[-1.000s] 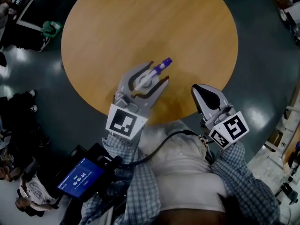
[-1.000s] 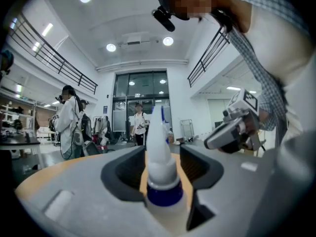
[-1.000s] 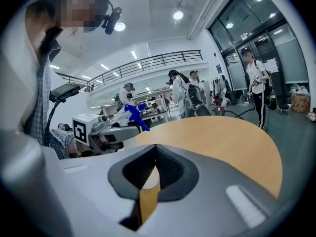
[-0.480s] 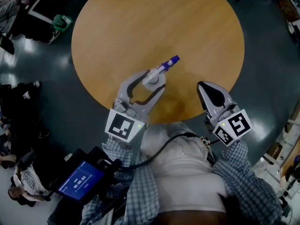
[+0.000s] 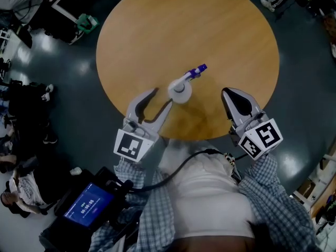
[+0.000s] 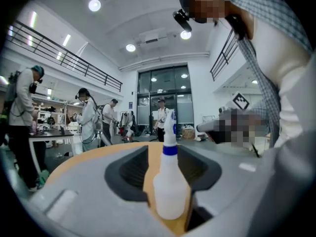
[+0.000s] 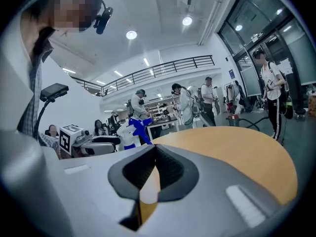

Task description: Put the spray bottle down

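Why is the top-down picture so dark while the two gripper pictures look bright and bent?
Head view: dim overall, the table muted, pale glare spots on the floor. Left gripper view: bright, wide-angle bending of the railing, black corners, the near spray bottle slightly soft. Right gripper view: same bulge, ceiling lights blown out white.

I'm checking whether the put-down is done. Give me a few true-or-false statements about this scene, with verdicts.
1. The spray bottle stands upright on the round table. True.
2. The left tool grips the bottle. False: its jaws, now closing, have nothing between them; the bottle stands just beyond their tips.
3. The right tool is shut and empty. True.
4. A second bottle stands on the table. False: there is only one.
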Demonstrator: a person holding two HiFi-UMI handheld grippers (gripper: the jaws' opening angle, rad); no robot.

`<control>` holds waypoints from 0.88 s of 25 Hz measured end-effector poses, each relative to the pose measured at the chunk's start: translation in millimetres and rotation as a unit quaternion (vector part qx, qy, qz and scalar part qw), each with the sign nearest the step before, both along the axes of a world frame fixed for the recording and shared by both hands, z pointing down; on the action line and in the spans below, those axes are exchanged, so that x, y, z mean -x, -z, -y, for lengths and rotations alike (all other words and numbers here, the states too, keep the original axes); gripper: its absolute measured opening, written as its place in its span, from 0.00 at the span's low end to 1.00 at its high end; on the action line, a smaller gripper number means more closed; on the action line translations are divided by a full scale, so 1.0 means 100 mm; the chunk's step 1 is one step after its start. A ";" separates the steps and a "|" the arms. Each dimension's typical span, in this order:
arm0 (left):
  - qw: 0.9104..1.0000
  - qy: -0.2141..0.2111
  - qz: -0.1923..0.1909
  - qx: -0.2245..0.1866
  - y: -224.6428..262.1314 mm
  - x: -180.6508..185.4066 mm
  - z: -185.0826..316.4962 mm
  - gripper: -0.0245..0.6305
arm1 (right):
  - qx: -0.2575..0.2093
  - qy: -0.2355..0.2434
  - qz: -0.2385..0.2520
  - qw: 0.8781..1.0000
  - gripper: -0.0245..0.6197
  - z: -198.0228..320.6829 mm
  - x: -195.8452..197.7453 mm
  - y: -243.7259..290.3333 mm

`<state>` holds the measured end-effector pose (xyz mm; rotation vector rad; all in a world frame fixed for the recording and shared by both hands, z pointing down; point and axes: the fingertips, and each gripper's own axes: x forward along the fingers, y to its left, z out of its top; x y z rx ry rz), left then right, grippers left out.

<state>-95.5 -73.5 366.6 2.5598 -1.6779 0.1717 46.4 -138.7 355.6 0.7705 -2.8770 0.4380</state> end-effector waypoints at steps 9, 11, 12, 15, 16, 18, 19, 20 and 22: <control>1.000 0.011 -0.008 -0.014 0.06 0.14 -0.01 0.04 | 0.003 0.010 0.019 1.000 0.04 0.11 0.21 -0.09; 1.000 0.018 -0.016 -0.013 0.03 0.16 0.01 0.04 | 0.001 0.010 0.023 1.000 0.04 0.14 0.24 -0.10; 0.999 0.025 -0.023 -0.013 0.04 0.18 0.03 0.04 | 0.000 0.010 0.025 1.000 0.04 0.14 0.26 -0.10; 0.998 0.040 -0.048 -0.025 0.11 0.22 0.08 0.04 | -0.002 0.009 0.028 1.000 0.04 0.16 0.27 -0.09; 0.997 0.043 -0.054 -0.027 0.12 0.23 0.09 0.04 | -0.002 0.007 0.028 1.000 0.04 0.16 0.27 -0.09; 0.997 0.047 -0.059 -0.029 0.14 0.26 0.09 0.04 | -0.003 0.006 0.030 1.000 0.04 0.17 0.27 -0.08; 0.997 0.049 -0.060 -0.029 0.14 0.27 0.10 0.04 | -0.004 0.006 0.030 1.000 0.04 0.17 0.28 -0.07; 0.997 0.050 -0.060 -0.029 0.14 0.27 0.10 0.04 | -0.005 0.007 0.029 1.000 0.04 0.17 0.28 -0.07; 0.997 0.050 -0.060 -0.028 0.13 0.27 0.09 0.04 | -0.006 0.008 0.028 1.000 0.04 0.17 0.28 -0.07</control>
